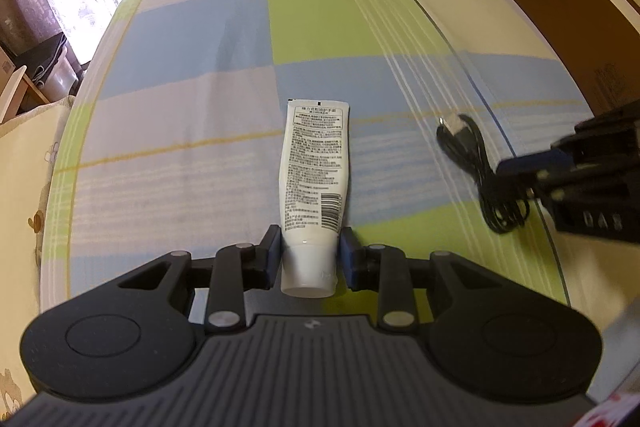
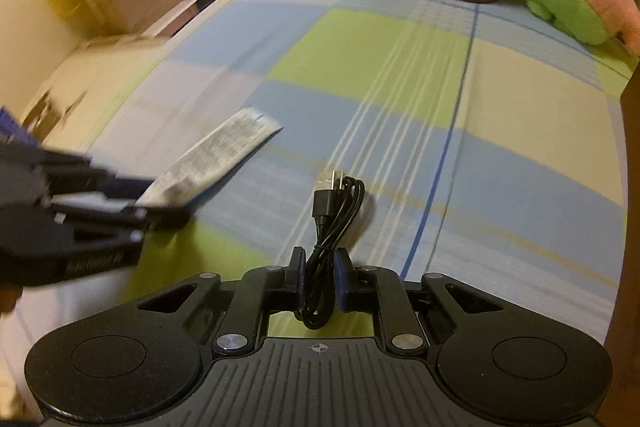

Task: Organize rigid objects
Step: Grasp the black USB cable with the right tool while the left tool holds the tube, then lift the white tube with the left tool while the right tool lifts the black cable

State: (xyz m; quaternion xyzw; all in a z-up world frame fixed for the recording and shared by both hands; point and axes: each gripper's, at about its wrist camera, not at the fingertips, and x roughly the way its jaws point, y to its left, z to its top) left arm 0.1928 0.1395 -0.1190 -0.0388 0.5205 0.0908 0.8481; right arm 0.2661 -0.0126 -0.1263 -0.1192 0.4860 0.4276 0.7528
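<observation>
Both grips set: left gripper point(image 1: 310, 259) clamps white tube point(image 1: 314, 179) near its cap, right gripper point(image 2: 320, 277) pinches coiled USB cable point(image 2: 334, 223) right of the tube; lift straight, keep loops from snagging the checked cloth point(image 1: 180, 67).

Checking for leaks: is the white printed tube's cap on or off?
On: the white printed tube ends in a closed white cap, between the left gripper's pads.

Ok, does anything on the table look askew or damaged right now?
Nothing looks damaged or spilled. The white tube is dented in its middle, gripped near its cap by the left gripper. The right gripper is shut on the bundled black USB cable.
</observation>
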